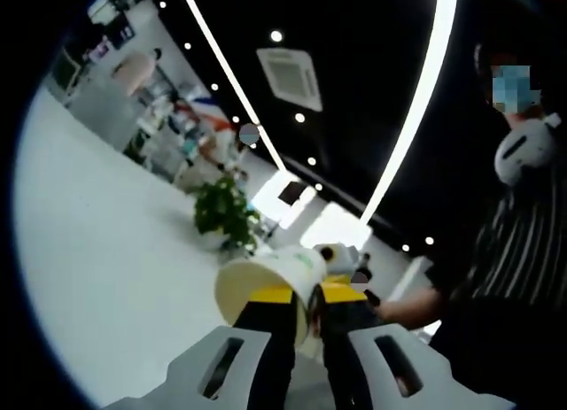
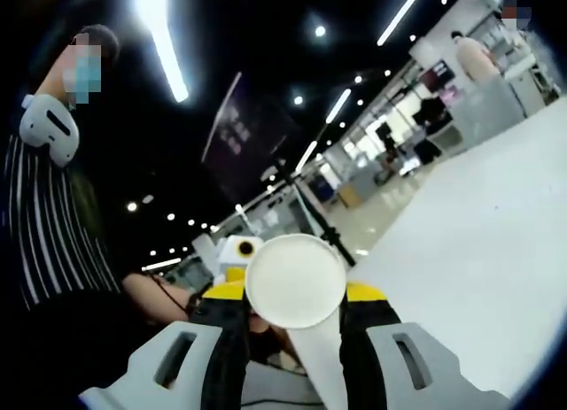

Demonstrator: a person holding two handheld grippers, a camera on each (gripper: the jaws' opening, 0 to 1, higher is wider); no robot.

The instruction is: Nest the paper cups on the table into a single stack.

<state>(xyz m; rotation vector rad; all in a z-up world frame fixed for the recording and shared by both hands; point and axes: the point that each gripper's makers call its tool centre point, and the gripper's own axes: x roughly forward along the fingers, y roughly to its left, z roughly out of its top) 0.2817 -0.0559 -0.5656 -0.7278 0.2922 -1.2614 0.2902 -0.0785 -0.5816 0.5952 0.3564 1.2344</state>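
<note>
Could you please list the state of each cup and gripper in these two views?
Left gripper: shut on a paper cup.
Paper cup in left gripper: held tilted, open mouth showing, off the table.
Right gripper: shut on a white cup.
White cup in right gripper: held with its round end facing the camera.

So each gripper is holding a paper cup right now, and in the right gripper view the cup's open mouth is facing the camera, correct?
Not quite. In the right gripper view the paper cup shows its closed flat base to the camera, not its mouth. The rest holds: the right gripper grips that cup, and the left gripper holds its own cup.
</note>
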